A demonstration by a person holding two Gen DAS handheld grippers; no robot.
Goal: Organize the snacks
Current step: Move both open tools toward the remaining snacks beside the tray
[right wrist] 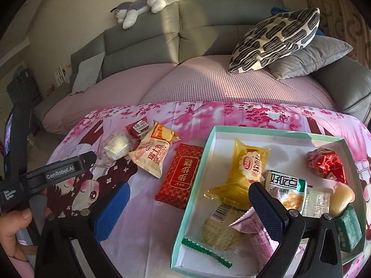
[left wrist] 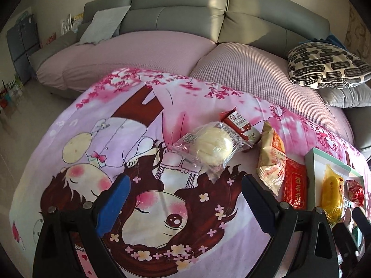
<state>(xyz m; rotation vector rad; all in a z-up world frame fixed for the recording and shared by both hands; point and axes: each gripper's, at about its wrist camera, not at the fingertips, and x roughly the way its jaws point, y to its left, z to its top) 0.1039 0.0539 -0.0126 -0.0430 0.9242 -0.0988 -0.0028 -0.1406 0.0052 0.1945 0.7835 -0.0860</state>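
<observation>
While both claws, left claw (left wrist: 185,199) and right claw (right wrist: 187,206), are hanging wide and empty, four loose snacks, like the cream bun (left wrist: 214,147), are waiting left of the half-filled box (right wrist: 197,162), probably next in.

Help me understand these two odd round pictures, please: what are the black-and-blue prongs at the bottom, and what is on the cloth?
Each picture comes from a fisheye camera on a handheld gripper, looking along its two fingers. The prongs are those fingers: the left gripper and right gripper, both open and holding nothing. A hand grips the left tool, seen at the right view's edge. On the cartoon-print cloth lie loose snacks: a wrapped bun, a beige biscuit bag and a red packet. A shallow box already holds several snacks, including a yellow packet.
</observation>
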